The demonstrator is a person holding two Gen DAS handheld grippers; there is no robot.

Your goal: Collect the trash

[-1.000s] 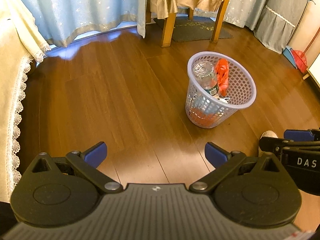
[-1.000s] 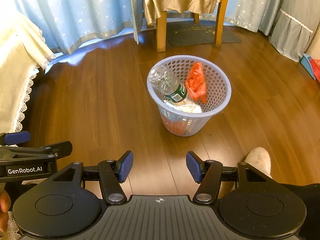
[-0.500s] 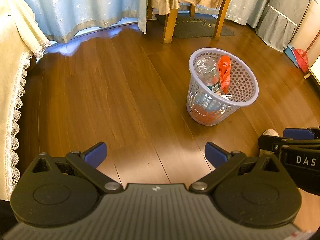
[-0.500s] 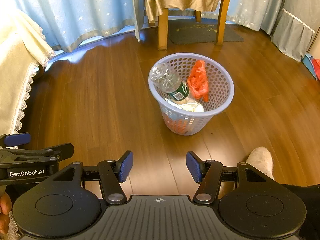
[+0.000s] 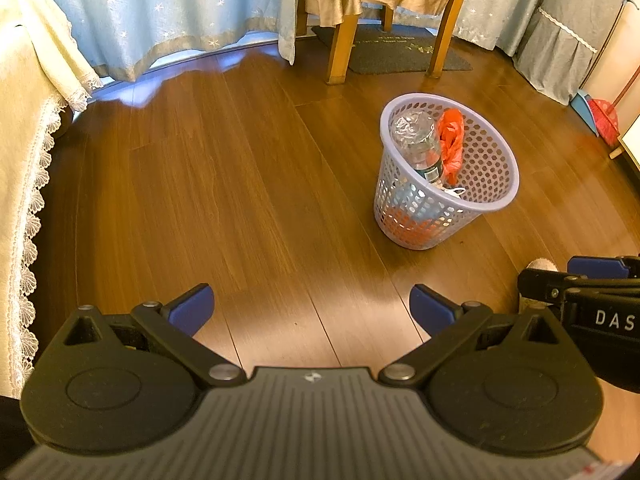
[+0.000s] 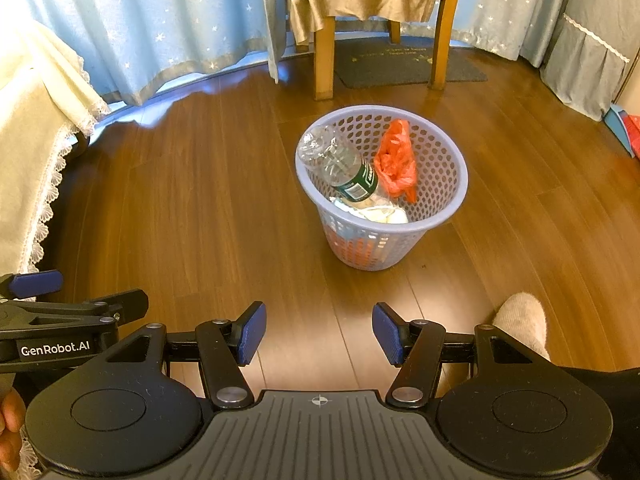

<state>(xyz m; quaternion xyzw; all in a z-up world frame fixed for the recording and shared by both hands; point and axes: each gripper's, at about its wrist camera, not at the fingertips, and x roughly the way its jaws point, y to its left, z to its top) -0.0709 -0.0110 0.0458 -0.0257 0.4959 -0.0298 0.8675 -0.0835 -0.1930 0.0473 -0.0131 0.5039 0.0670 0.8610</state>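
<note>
A lilac mesh trash basket stands on the wooden floor. Inside it lie a crushed clear plastic bottle, an orange plastic bag and some white crumpled paper. My right gripper hangs open and empty, well short of the basket. My left gripper is wide open over bare floor, with the basket ahead to its right. Each gripper shows at the edge of the other's view.
A wooden chair with a tan cover stands behind the basket on a dark mat. Blue star curtains line the back. A cream lace cloth hangs at left. A socked foot rests near right.
Both views have drifted slightly, so the basket sits a little lower and nearer in the frames. Both grippers keep the same opening and hold nothing.
</note>
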